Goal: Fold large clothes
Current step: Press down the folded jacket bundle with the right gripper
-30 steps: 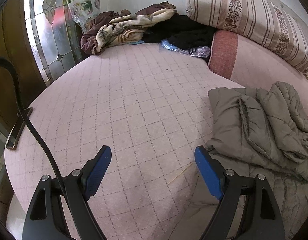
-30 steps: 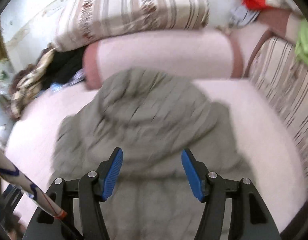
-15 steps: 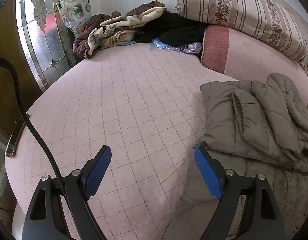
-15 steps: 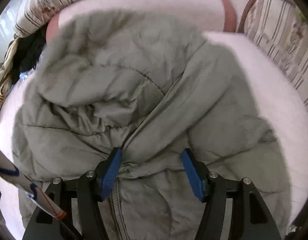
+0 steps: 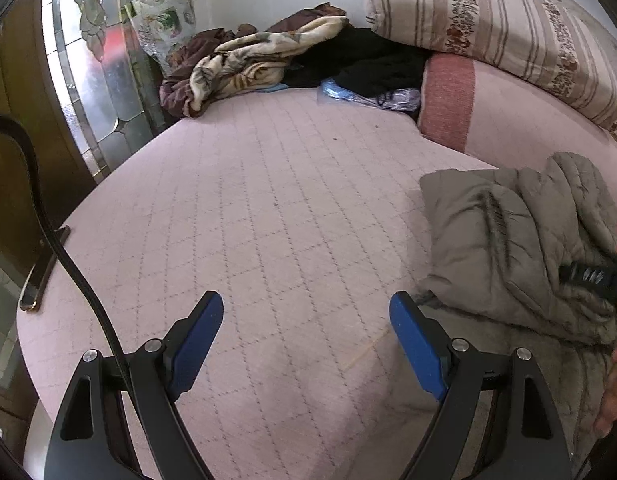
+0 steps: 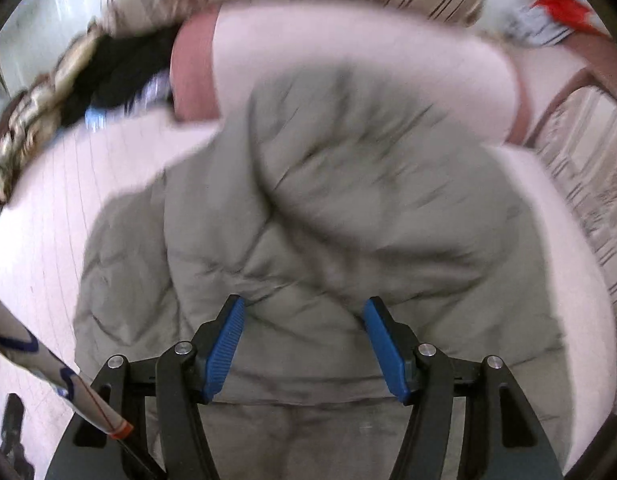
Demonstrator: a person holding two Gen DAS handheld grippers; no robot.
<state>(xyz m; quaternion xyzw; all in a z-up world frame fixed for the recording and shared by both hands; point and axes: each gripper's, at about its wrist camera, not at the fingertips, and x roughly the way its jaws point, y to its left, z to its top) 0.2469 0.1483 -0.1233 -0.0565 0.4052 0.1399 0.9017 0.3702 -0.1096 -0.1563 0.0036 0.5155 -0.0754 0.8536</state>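
Change since earlier frames: right wrist view has pulled back from the jacket, which filled the frame half a second ago; bolster and striped bedding are in sight again. Left wrist view is little altered.

Left wrist view. Left gripper (image 5: 306,332): fingers spread wide, holding nothing, above bare pink quilted bed cover (image 5: 268,208). Grey padded jacket (image 5: 508,240): to the right, lying on the cover in a bunched, partly folded heap just beside the right-hand finger. Rear of bed: pile of blankets and dark clothes (image 5: 292,60), pink bolster (image 5: 508,120), striped pillow (image 5: 488,12). Phone (image 5: 44,268) at the bed's left edge.

Right wrist view (motion-blurred). Right gripper (image 6: 304,340): fingers spread, pinching nothing, directly over the jacket (image 6: 328,220).

Progress, as judged: upper part appears doubled over; lower body unfolded; final folds and tidying remain.

Shown in one view only: the left shows the free bed area and phone; the right shows the jacket's whole outline and a red item (image 6: 556,0) beyond the bolster.
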